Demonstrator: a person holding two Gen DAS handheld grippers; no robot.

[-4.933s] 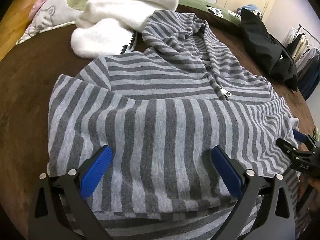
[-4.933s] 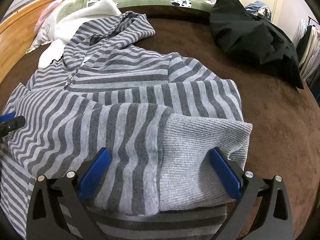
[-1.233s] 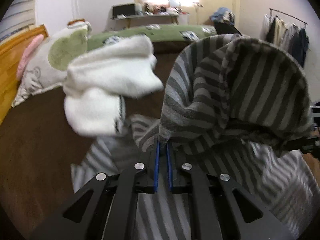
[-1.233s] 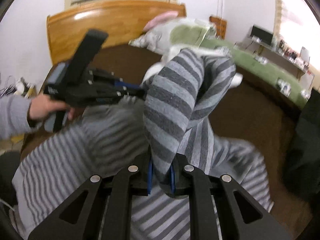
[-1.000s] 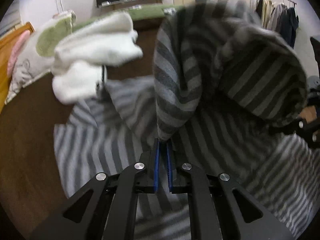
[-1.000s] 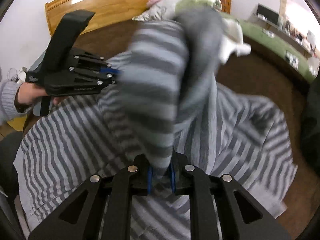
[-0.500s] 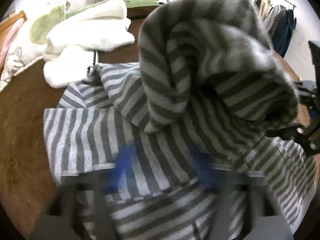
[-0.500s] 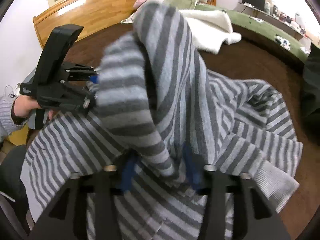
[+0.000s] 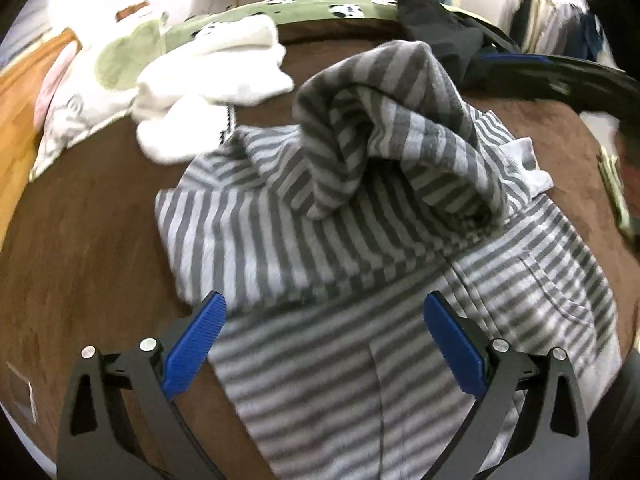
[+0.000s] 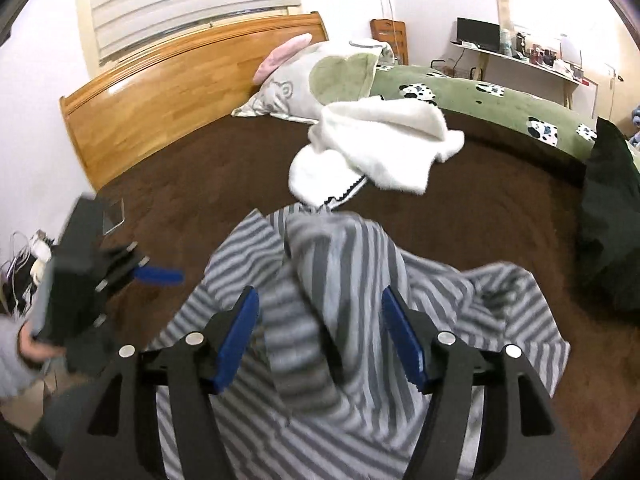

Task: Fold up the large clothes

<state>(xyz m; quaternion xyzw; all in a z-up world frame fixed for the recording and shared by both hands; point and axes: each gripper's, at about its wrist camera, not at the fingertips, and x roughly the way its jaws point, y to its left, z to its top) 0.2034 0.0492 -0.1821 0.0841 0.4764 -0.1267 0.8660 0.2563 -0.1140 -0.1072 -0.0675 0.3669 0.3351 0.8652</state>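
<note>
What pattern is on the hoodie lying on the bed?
Grey and lighter grey stripes on the hoodie, clearest in the left wrist view.

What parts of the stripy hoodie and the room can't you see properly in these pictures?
- Left wrist view: striped hoodie runs off the bottom edge behind the left gripper.
- Right wrist view: its folded-over middle is blurred between the right gripper pads.
- Right wrist view: shelf items are too small.

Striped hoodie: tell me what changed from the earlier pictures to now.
Both grippers carried the hood end of the striped hoodie over its body and let go. The left gripper and right gripper have just been opening; neither grips cloth. The white fleece and black jacket stayed put.
</note>
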